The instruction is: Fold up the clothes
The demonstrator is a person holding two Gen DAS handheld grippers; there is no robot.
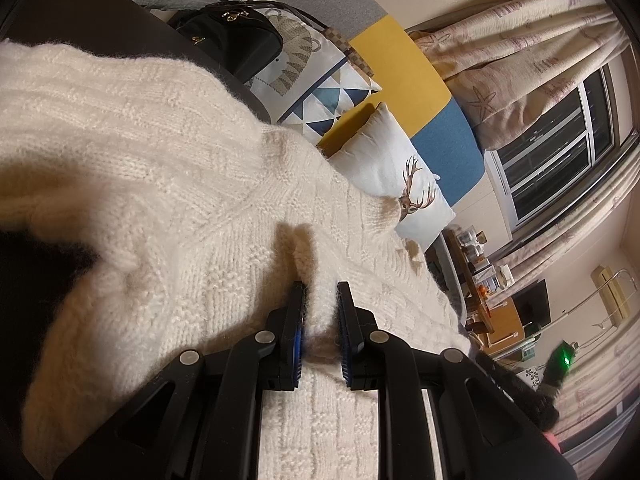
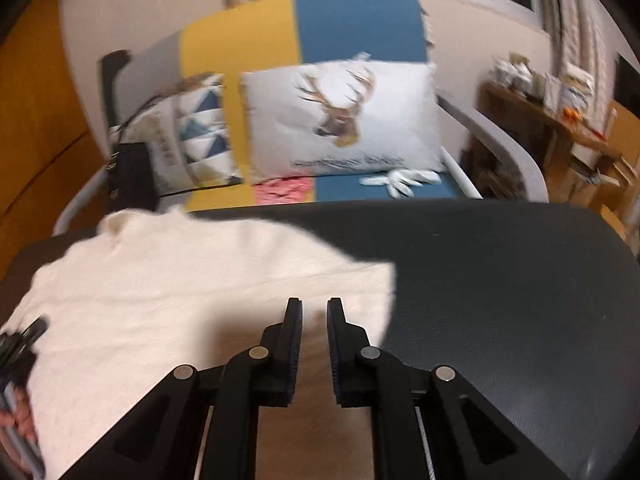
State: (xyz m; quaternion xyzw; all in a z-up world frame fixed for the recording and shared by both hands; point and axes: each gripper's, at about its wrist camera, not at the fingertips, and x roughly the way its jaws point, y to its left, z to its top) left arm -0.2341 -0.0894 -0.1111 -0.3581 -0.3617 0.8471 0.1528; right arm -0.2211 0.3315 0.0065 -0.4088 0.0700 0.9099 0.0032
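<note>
Nearest in the left wrist view, the left gripper point(image 1: 320, 292) is clamped on a raised ridge of a cream knitted sweater point(image 1: 168, 184), fuzzy fabric pinched between its black fingers. The sweater is thick, with a ribbed and basket-weave texture, and lies spread over a dark padded surface point(image 2: 500, 264).

In the right wrist view, the right gripper point(image 2: 314, 308) hangs over the sweater's near right edge; its jaws stand nearly together with a narrow gap, and nothing is visibly caught between them.

Beyond the dark surface stands a seat with yellow and blue panels point(image 2: 352, 20). On it rest a white cushion printed with a deer's head point(image 2: 340, 120), whose line of writing is too blurred to read, a cushion with blue triangles point(image 2: 200, 128), and a black bag point(image 1: 232, 40) with small gold lettering that cannot be read.
</note>
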